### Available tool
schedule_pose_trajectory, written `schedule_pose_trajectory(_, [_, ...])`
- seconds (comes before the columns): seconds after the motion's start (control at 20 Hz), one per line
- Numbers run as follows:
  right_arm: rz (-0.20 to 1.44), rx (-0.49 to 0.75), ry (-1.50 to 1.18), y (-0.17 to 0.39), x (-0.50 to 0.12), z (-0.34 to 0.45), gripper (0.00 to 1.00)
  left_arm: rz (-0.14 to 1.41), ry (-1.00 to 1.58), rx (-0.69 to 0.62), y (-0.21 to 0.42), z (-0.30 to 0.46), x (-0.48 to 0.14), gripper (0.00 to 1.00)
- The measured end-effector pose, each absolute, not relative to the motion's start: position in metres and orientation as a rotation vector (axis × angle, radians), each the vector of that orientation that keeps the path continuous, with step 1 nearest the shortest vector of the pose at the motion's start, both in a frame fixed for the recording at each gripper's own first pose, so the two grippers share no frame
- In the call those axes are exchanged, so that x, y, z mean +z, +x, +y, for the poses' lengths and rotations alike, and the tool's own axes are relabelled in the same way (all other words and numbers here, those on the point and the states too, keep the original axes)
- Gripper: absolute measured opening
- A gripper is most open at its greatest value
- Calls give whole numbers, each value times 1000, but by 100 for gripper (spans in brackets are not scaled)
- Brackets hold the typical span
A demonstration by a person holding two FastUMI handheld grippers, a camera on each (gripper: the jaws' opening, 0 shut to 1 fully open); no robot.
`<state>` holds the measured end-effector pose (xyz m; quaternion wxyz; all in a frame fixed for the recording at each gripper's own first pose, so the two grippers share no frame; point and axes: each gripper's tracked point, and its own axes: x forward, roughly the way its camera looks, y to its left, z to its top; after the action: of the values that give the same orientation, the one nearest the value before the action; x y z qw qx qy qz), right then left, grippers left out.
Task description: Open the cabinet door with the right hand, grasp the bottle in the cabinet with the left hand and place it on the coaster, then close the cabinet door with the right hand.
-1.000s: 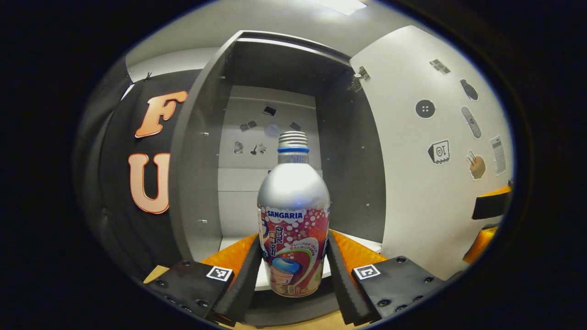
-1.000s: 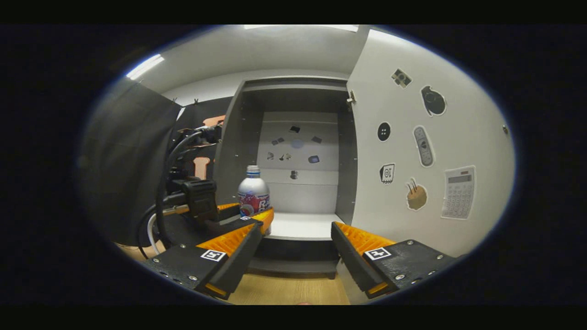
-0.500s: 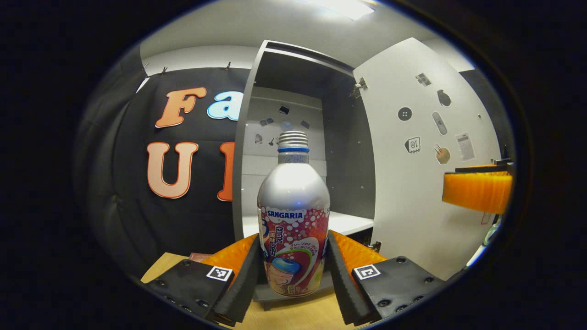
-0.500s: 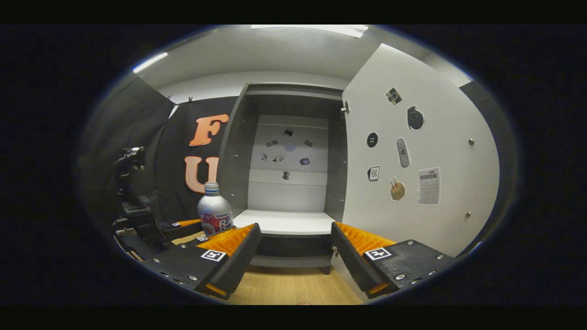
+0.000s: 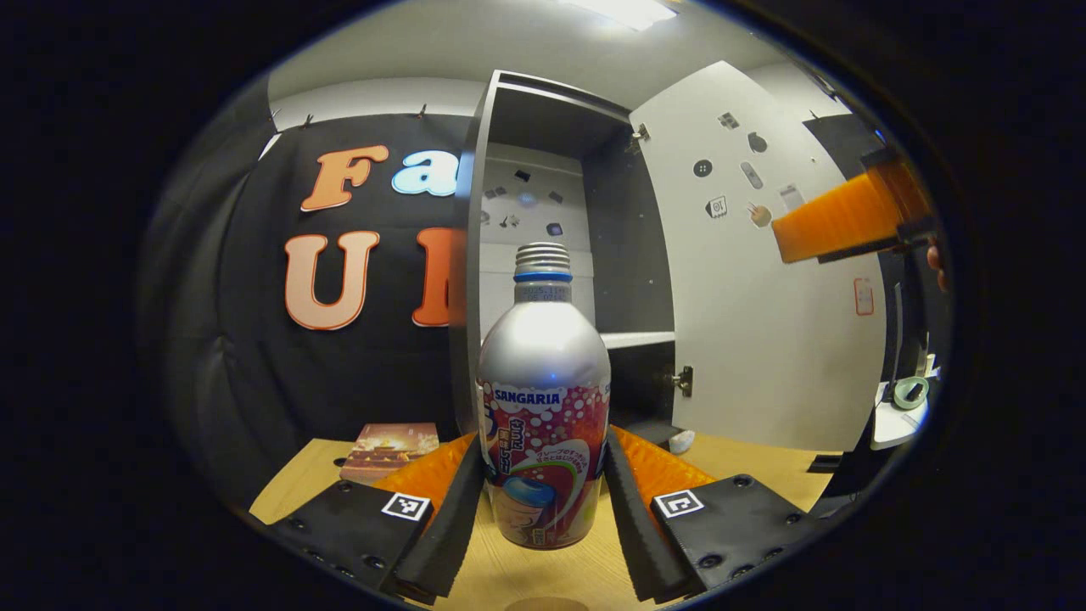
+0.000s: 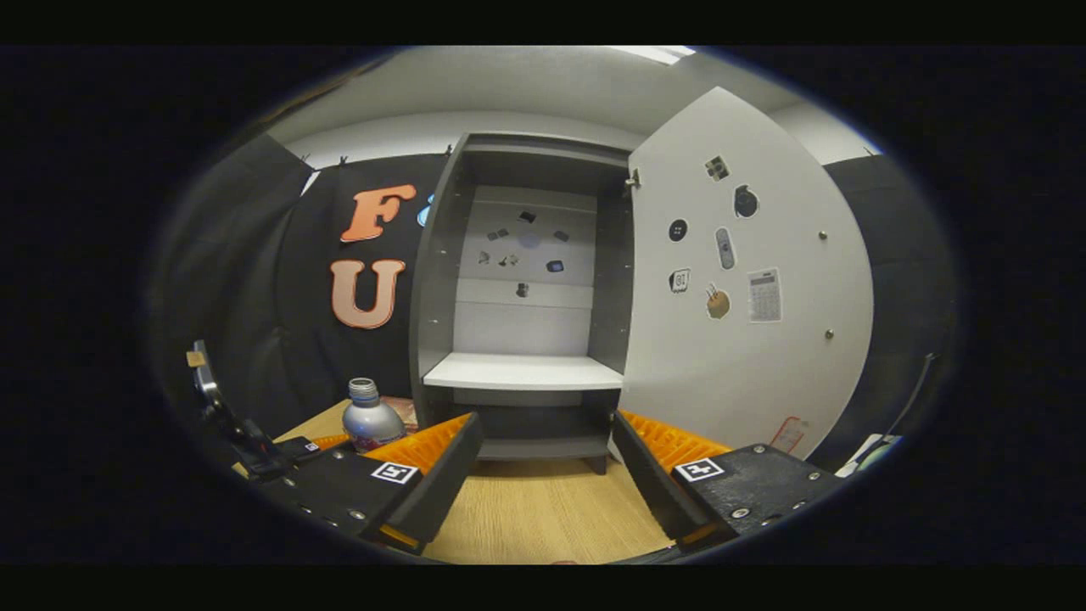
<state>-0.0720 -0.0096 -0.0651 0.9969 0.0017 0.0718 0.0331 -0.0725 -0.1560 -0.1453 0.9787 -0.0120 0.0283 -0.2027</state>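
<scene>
The tall grey cabinet (image 6: 526, 288) stands at twelve o'clock in the right gripper view, its white shelf (image 6: 522, 372) now bare. The white cabinet door (image 6: 747, 297), dotted with small stickers, hangs swung wide at two o'clock, not yet closed. Below lies the light wooden tabletop (image 6: 543, 509).

A second ago the bottle stood framed by the cabinet interior; half a second ago it was at the opening; now the cabinet has receded to twelve o'clock in the left gripper view and the tabletop lies beneath the bottle. The extraction step is judged complete, and the carry toward the coaster is in hand.

The silver metal bottle with a red printed label and threaded cap (image 5: 543, 399) sits upright at six o'clock in the left gripper view, out of the cabinet and above the tabletop. Whether its base touches the wood cannot be told. The left gripper (image 5: 543, 501) pinches it, one finger pressed on each side of the label.

The right gripper (image 6: 547, 475) is spread wide with nothing between its fingers, facing the cabinet's front from well back. One of its fingers shows at two o'clock in the left gripper view.

A flat square reddish-brown mat (image 5: 390, 441) lies on the tabletop at eight o'clock in the left gripper view, near the cabinet's foot; it is judged to be the coaster. The bottle is near it but not over it, so a leftward shift and a level set-down are required.
</scene>
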Motion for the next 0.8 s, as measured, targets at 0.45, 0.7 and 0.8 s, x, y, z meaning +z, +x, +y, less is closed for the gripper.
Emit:
schedule_pose_trajectory(0.45, [228,119,-31,-73,-107,1,95,201,-13,-349,-102,-143,-253,81])
schedule_pose_trajectory(0.7, [267,174,-70,-75,-119,16,94,264,7,-341,-109,-140,-288,81])
schedule_pose_trajectory(0.8, [266,188,-74,-76,-119,21,95,284,9,-341,-112,-140,-298,81])
